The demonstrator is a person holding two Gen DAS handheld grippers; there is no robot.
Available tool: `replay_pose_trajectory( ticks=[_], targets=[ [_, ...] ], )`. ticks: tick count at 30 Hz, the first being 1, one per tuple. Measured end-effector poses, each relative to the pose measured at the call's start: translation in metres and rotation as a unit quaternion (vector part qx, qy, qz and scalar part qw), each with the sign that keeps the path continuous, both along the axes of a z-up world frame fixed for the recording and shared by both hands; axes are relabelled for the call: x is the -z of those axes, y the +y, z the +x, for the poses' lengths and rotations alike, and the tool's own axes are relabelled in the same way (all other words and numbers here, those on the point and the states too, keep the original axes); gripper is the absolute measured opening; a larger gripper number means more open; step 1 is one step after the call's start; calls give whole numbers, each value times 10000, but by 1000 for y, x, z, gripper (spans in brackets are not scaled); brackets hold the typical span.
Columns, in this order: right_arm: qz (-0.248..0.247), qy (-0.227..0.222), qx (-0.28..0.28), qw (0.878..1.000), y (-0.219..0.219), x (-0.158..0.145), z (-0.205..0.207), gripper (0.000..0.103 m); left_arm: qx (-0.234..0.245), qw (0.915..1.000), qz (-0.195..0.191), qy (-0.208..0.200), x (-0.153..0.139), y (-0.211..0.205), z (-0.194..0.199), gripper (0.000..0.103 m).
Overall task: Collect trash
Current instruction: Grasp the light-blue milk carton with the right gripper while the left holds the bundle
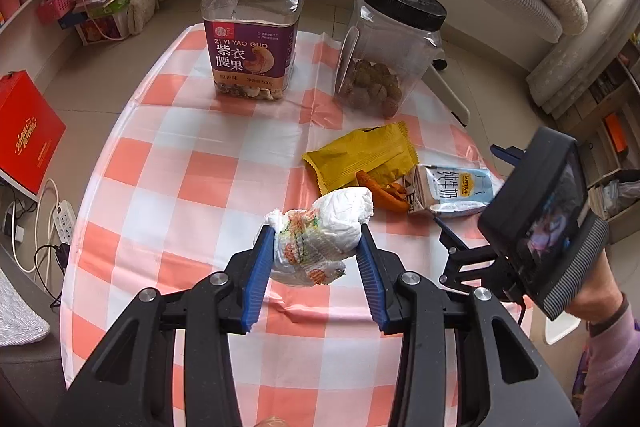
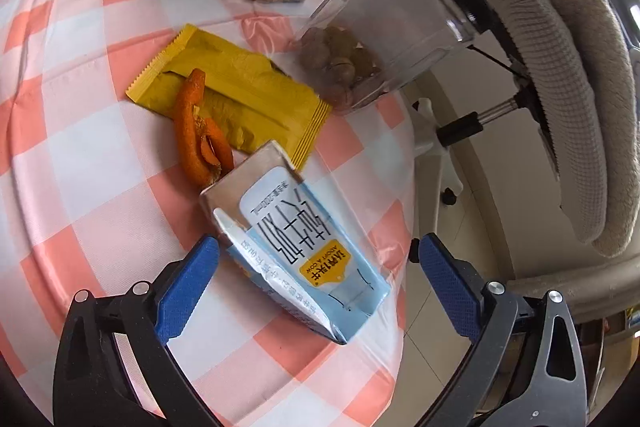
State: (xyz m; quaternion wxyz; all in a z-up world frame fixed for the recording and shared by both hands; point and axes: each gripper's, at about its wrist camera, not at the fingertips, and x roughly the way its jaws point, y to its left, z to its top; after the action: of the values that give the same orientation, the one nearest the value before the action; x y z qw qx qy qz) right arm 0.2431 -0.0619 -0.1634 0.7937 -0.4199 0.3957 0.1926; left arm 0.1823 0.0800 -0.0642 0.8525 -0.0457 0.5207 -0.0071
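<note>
Left claw [image 1: 316, 247] clamps crumpled tissue wad [image 1: 320, 235], lifted above checkered table [image 1: 168, 195]. Right claw [image 2: 316, 291] spread wide, straddling flattened milk carton [image 2: 296, 251] lying near table edge, pads not touching.

Orange-and-white checked tablecloth [image 1: 192, 163], yellow wrapper [image 2: 240, 87], orange peel [image 2: 200, 131], pale-blue milk carton [image 2: 304, 251]

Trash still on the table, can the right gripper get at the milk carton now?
Probably yes: the right gripper has its jaws open on either side of the flattened milk carton, with nothing between them but the carton.
</note>
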Motion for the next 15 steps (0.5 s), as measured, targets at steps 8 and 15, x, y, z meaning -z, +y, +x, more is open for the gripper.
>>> replay_pose_trajectory(
  ticks=[8, 15],
  targets=[
    [795, 941, 785, 9893, -18, 8, 15, 76, -12, 10000, 62, -16, -1, 5, -1, 42],
    [1615, 993, 1632, 9682, -23, -6, -22, 60, -90, 9998, 41, -164, -12, 5, -8, 42]
  ],
)
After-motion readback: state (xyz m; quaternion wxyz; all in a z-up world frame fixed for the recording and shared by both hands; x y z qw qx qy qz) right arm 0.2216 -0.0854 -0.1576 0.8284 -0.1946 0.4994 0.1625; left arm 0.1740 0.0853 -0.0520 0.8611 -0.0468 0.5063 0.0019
